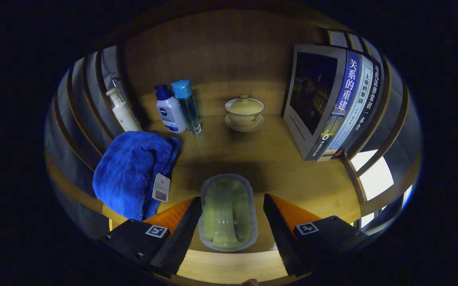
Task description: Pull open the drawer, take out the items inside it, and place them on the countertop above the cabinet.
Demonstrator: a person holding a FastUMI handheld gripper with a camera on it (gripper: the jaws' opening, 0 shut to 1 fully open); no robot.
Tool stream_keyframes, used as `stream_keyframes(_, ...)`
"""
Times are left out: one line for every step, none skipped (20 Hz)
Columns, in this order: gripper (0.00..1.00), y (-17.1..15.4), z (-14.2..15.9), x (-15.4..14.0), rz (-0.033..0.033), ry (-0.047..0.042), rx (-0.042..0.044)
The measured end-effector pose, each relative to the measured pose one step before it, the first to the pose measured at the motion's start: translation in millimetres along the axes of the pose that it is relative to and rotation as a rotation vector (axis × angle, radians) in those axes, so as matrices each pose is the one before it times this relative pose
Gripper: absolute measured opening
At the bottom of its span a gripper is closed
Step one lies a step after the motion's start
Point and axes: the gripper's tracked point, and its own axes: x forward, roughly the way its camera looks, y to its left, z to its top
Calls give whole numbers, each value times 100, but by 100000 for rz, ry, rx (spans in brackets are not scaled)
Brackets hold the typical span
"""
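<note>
A translucent, pale green roll of tape (229, 212) stands on its edge on the wooden countertop (280, 171), right between my fingers. My gripper (232, 198) is open around it. The left finger (185, 226) lies close against the roll's side, and a narrow gap shows between the roll and the right finger (276, 222).
A folded blue towel (133, 171) with a tag lies just left of the fingers. Beyond stand a white pump bottle (122, 111), a white bottle with a blue cap (169, 111), a clear blue bottle (187, 105) and a lidded cup on a saucer (245, 113). Upright books (332, 103) stand to the right.
</note>
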Motion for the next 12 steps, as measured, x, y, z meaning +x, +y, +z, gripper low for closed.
stream_keyframes(100,373,-22,-822,1990,-1870,-57)
stream_keyframes(100,459,78,-868,2616,-3999,648)
stream_keyframes(100,592,-345,-971,2492,-2663,880)
stream_keyframes(100,672,-260,-1118,3012,-3187,1336)
stream_keyframes(100,601,-160,-1332,2345,-3168,1055)
stream_keyframes(100,494,-82,-1367,1846,-2738,-316)
stream_keyframes(99,363,67,-1353,959,-2655,-1534)
stream_keyframes(99,366,433,-1268,636,-3819,-1982)
stream_keyframes(99,243,661,-1266,108,-4852,-1953)
stream_keyframes(99,348,768,-1437,199,-5850,-1490)
stream_keyframes(99,705,992,-1485,552,-6024,-1104)
stream_keyframes(98,644,802,-1316,432,-5290,-927)
